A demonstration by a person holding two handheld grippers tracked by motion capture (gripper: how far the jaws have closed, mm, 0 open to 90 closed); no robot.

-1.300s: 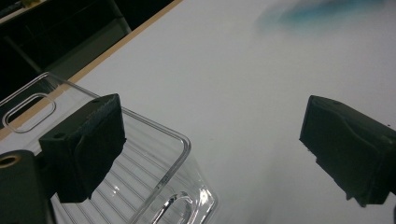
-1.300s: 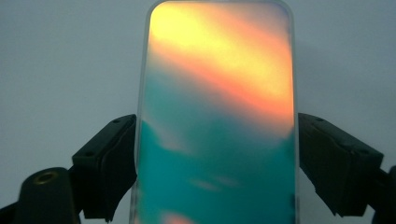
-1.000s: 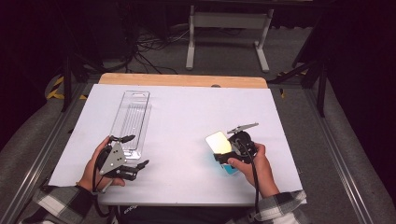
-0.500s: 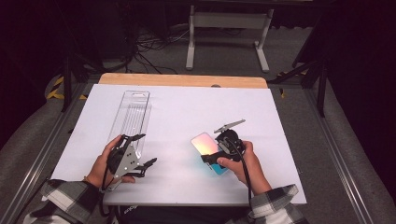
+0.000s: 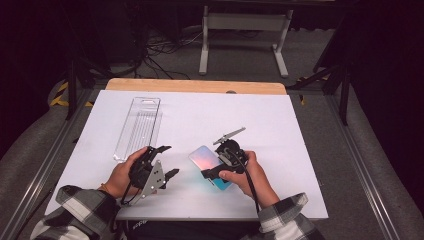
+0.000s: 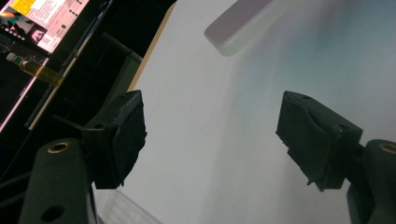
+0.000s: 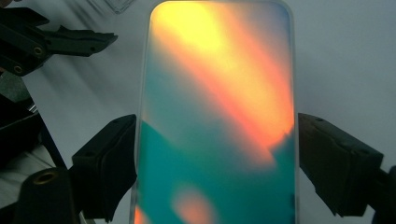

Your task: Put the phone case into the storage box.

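Since the phone case (image 5: 210, 166) is a thin shell with an iridescent orange-to-teal back and a translucent rim, it should prove light, slightly flexible and slick on its glossy face; best taken across its long edges, where the rim gives the pads something to bite.

- Case sits lower centre of the high view, just above the white bench (image 5: 300, 150), carried by the right gripper (image 5: 212, 172). In the right gripper view it runs up the middle of the frame (image 7: 217, 116).
- Right fingers (image 7: 109, 163): spread wide, one pad at each long edge of the case. Left pad meets the rim; the right one appears to touch, but I cannot rule out a sliver of gap. Judged a light clamp across the width.
- Left gripper (image 5: 165, 162), lower left of the high view: jaws have just been closing, yet the fingers (image 6: 119, 135) stand well apart with nothing between them, only bare bench beyond. The near end of the case shows at the top of that view (image 6: 233, 28).
- Clear plastic tray (image 5: 140, 125) lies upper left on the bench, apart from both grippers.
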